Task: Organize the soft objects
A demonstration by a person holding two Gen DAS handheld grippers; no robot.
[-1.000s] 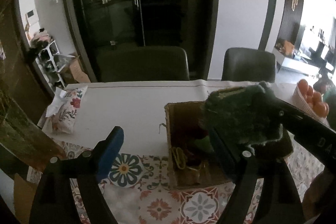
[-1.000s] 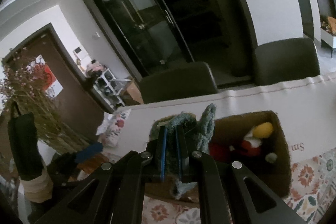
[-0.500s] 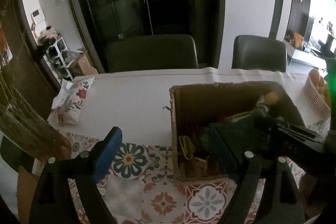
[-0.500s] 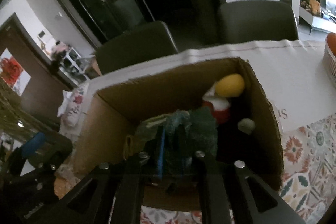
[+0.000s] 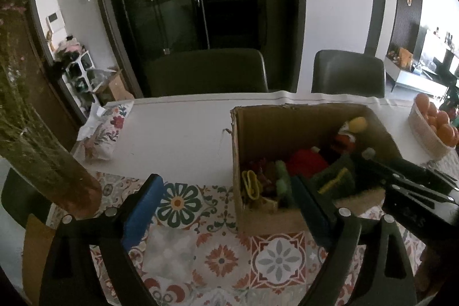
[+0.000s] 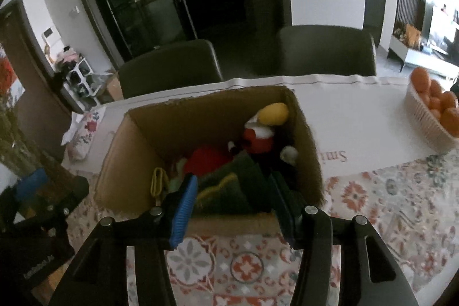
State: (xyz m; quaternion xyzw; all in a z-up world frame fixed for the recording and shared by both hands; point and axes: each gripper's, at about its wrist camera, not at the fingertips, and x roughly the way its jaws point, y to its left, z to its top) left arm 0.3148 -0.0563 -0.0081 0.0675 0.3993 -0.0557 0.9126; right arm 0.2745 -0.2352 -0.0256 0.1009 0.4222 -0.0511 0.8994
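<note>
Our right gripper (image 6: 233, 200) hangs spread and empty over the box (image 6: 137, 139); green cloth (image 6: 229, 191) lies at its near wall. Left gripper (image 5: 226, 202) gapes too. Pulling back low could snag that cloth out.

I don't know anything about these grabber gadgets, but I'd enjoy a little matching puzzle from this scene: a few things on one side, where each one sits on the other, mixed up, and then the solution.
Things
1. dark green soft item
2. oranges
3. floral pouch
4. yellow-headed plush toy

Places
A. in the white basket at the table's right edge
B. far right corner of the cardboard box
C. on the white cloth, left of the box
D. near side of the box, just beyond the open right gripper

Pairs: 1-D, 2-A, 3-C, 4-B
</note>
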